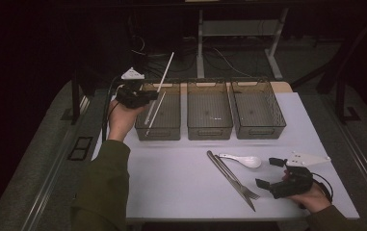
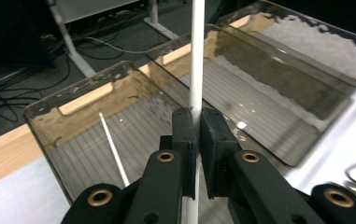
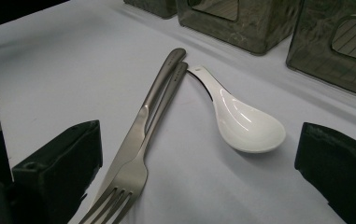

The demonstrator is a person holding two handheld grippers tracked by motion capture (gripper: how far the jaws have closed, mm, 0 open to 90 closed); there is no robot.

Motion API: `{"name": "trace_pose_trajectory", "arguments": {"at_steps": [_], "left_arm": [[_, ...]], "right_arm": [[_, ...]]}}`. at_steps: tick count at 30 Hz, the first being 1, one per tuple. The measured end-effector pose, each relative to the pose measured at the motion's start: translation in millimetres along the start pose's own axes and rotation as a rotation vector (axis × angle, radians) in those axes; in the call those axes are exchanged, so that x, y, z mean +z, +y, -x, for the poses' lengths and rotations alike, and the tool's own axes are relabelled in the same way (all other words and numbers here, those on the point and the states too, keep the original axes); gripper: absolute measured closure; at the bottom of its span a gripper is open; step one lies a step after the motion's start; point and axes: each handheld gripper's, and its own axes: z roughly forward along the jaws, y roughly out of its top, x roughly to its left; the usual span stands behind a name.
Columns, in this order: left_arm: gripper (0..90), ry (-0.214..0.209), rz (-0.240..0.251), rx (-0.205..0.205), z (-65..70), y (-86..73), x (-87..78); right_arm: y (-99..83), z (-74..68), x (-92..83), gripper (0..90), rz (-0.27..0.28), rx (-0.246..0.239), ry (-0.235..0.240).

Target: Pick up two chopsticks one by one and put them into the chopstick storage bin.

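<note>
Nearest, right gripper (image 1: 270, 173) resting wide open and empty on the worktop (image 1: 171, 168), with fork (image 1: 239, 182), knife (image 1: 229, 178) and white spoon (image 1: 243, 160) just ahead. Farther off, left gripper (image 1: 154, 94) clamped tight on a white chopstick (image 1: 164, 72), held steeply tilted over the leftmost bin (image 1: 159, 130), long axis running up and away. Second chopstick (image 1: 155, 113) already lying inside; open room straight below for lowering.

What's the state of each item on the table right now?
left gripper: shut on held chopstick
held chopstick: lifted, tilted over left bin
second chopstick: lying in left bin
middle bin: empty
right bin: empty
right gripper: open, holding nothing
knife: flat on table, beside fork
white spoon: on table, bowl up
</note>
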Motion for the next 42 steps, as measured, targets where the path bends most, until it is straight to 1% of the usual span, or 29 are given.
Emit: {"name": "trace_pose_trajectory", "arguments": {"at_steps": [1, 3, 4, 5, 8, 9, 10, 11, 12, 13, 14, 15, 16, 18, 22, 25, 31, 33, 37, 39, 41, 42], "left_arm": [[84.3, 0.0, -0.004, -0.01, -2.8, -0.9, 3.3], [84.3, 0.005, -0.027, -0.022, -7.4, -4.3, 10.4], [84.3, 0.011, -0.05, -0.032, -10.5, -8.8, 17.9], [84.3, 0.011, -0.05, -0.032, -10.5, -8.8, 17.9], [84.3, 0.009, -0.071, -0.046, -12.0, -15.8, 27.8], [84.3, 0.009, -0.082, -0.043, -11.5, -18.3, 31.5], [84.3, 0.006, -0.111, -0.036, -9.4, -23.4, 38.4], [84.3, 0.005, -0.126, -0.027, -8.8, -25.9, 41.7], [84.3, 0.005, -0.138, -0.028, -8.1, -28.8, 44.6], [84.3, 0.005, -0.138, -0.028, -8.1, -28.8, 44.6], [84.3, 0.006, -0.161, -0.025, -8.2, -34.7, 49.6], [84.3, 0.011, -0.172, -0.027, -8.2, -37.6, 51.6], [84.3, 0.011, -0.172, -0.027, -8.2, -37.6, 51.6], [84.3, 0.015, -0.197, -0.021, -9.7, -42.7, 54.3], [84.3, 0.025, -0.23, -0.025, -13.4, -50.5, 56.3], [84.1, 0.03, -0.239, -0.027, -14.7, -53.8, 57.2], [83.9, 0.037, -0.246, -0.024, -12.6, -53.2, 60.4], [83.8, 0.039, -0.242, -0.036, -13.0, -54.0, 60.8], [83.0, 0.042, -0.241, -0.049, -14.2, -54.4, 61.3], [82.6, 0.042, -0.233, -0.052, -14.4, -54.1, 60.8], [77.7, 0.045, -0.223, -0.052, -14.3, -53.1, 59.7], [77.6, 0.044, -0.211, -0.056, -14.0, -52.2, 58.5]], "right_arm": [[0.0, 0.0, -0.1, 1.0, 0.0, 0.0, 0.001], [-0.1, 0.0, -0.3, 1.0, 0.0, 0.002, 0.003], [-0.1, 0.1, -0.4, 1.0, 0.0, 0.002, 0.003], [-0.2, 0.2, -0.4, 1.0, 0.001, 0.003, 0.003], [-0.2, 0.1, -0.4, 1.0, 0.001, 0.002, 0.005], [-0.2, 0.0, -0.3, 1.0, 0.001, 0.002, 0.005], [-0.2, 0.0, -0.2, 1.0, 0.001, 0.002, 0.006], [-0.2, 0.0, -0.1, 1.0, 0.001, 0.001, 0.005], [-0.2, 0.0, -0.1, 1.0, 0.001, 0.002, 0.005], [-0.3, 0.0, -0.1, 1.0, 0.001, 0.002, 0.005], [-0.3, 0.1, -0.1, 1.0, 0.001, 0.002, 0.005], [-0.2, 0.1, -0.3, 1.0, 0.001, 0.002, 0.005], [-0.2, 0.1, -0.4, 1.0, 0.002, 0.002, 0.005], [-0.2, 0.0, -0.3, 1.0, 0.001, 0.003, 0.005], [-0.3, 0.6, 0.0, 1.0, 0.002, 0.004, 0.006], [-0.3, 0.7, 0.0, 1.0, 0.002, 0.005, 0.006], [-0.3, 0.5, 0.1, 1.0, 0.002, 0.005, 0.006], [-0.3, 0.6, -0.1, 1.0, 0.002, 0.004, 0.006], [-0.3, 0.5, 0.0, 1.0, 0.003, 0.004, 0.007], [-0.3, 0.6, -0.1, 1.0, 0.002, 0.004, 0.007], [-0.3, 0.7, -0.2, 1.0, 0.003, 0.003, 0.007], [-0.3, 0.6, -0.2, 1.0, 0.003, 0.003, 0.007]]}}
